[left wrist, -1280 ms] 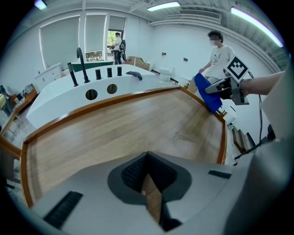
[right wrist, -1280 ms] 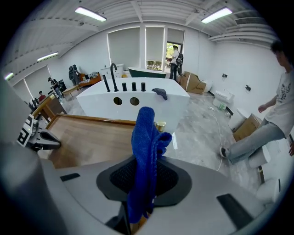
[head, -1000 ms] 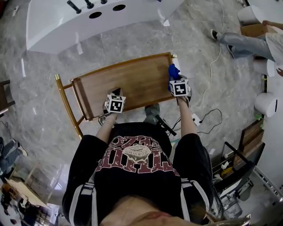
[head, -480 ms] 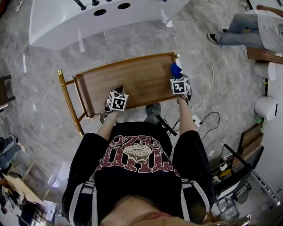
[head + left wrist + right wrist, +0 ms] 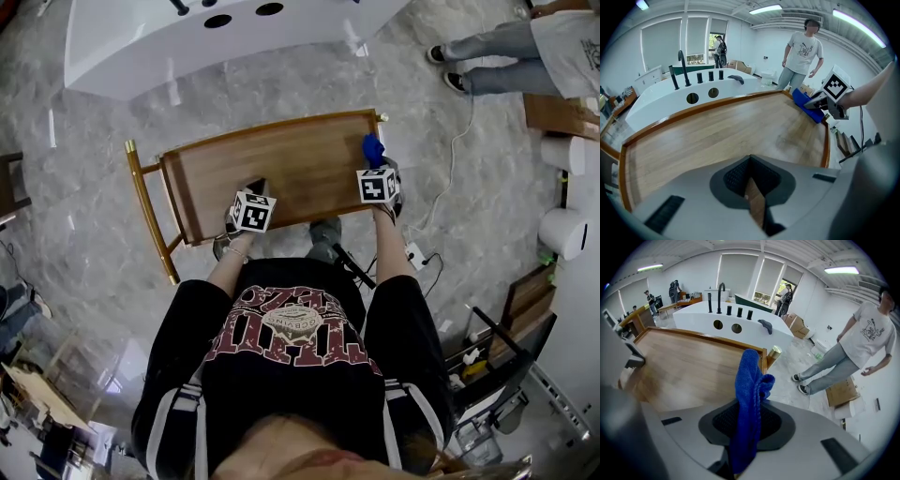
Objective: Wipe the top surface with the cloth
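The wooden table top [image 5: 281, 169] lies in front of me, rimmed by a raised edge. My right gripper [image 5: 375, 164] is at the top's right end near the far corner, shut on a blue cloth [image 5: 372, 148]. In the right gripper view the cloth [image 5: 749, 380] stands up folded between the jaws of the right gripper [image 5: 750, 404], above the wood [image 5: 679, 366]. My left gripper [image 5: 255, 190] is over the near edge, left of middle. Its jaws [image 5: 751, 161] are shut with nothing in them. From the left gripper view the cloth [image 5: 806, 104] shows at the far right edge.
A white bathtub with black taps [image 5: 216, 37] stands beyond the table. A person [image 5: 511, 42] stands at the back right. The table's gold frame [image 5: 150, 202] sticks out at the left. Cables [image 5: 427, 253] and white rolls [image 5: 561, 230] are on the floor at the right.
Both grippers stay nearly where they were over the table. The person at the back right has stepped to the left.
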The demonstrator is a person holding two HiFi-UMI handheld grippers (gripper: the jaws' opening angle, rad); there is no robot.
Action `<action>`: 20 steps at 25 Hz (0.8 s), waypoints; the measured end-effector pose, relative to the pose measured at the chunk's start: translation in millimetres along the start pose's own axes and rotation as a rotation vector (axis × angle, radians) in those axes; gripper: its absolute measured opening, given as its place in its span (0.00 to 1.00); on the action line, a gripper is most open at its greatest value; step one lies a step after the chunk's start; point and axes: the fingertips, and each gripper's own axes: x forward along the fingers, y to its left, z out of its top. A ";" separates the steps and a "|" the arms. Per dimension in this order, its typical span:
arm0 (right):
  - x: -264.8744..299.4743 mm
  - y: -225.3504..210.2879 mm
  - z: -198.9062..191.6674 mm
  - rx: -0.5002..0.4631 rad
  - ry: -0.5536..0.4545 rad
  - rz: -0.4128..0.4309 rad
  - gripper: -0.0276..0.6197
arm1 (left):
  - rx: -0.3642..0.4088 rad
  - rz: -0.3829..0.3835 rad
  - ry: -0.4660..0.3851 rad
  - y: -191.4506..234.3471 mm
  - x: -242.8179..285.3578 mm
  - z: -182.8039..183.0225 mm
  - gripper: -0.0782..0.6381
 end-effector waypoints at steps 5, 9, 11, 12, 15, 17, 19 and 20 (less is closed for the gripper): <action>1.1 -4.5 0.3 0.107 0.003 0.023 0.18 | 0.000 -0.007 -0.010 -3.3 -0.6 2.8 0.18; 1.1 1.0 2.1 0.154 -0.004 0.052 0.18 | 0.004 -0.006 -0.018 -4.6 -1.0 5.9 0.18; 1.0 9.4 2.5 0.161 -0.008 0.067 0.18 | 0.002 -0.008 -0.021 -4.7 -1.4 6.1 0.18; 1.0 14.6 3.7 0.152 -0.011 0.076 0.18 | 0.005 -0.009 -0.021 -4.7 -1.5 5.6 0.18; 0.8 29.0 8.0 0.139 -0.017 0.103 0.18 | 0.017 -0.011 -0.020 -5.0 -1.0 4.5 0.18; 0.3 36.7 11.0 0.137 -0.022 0.114 0.18 | 0.016 -0.014 -0.024 -5.2 -1.2 4.7 0.18; -0.1 42.0 11.8 0.149 -0.029 0.115 0.18 | 0.010 -0.021 -0.027 -5.9 -1.8 3.9 0.18; -0.2 44.0 11.4 0.159 -0.031 0.115 0.18 | 0.012 -0.024 -0.025 -6.1 -2.1 2.7 0.18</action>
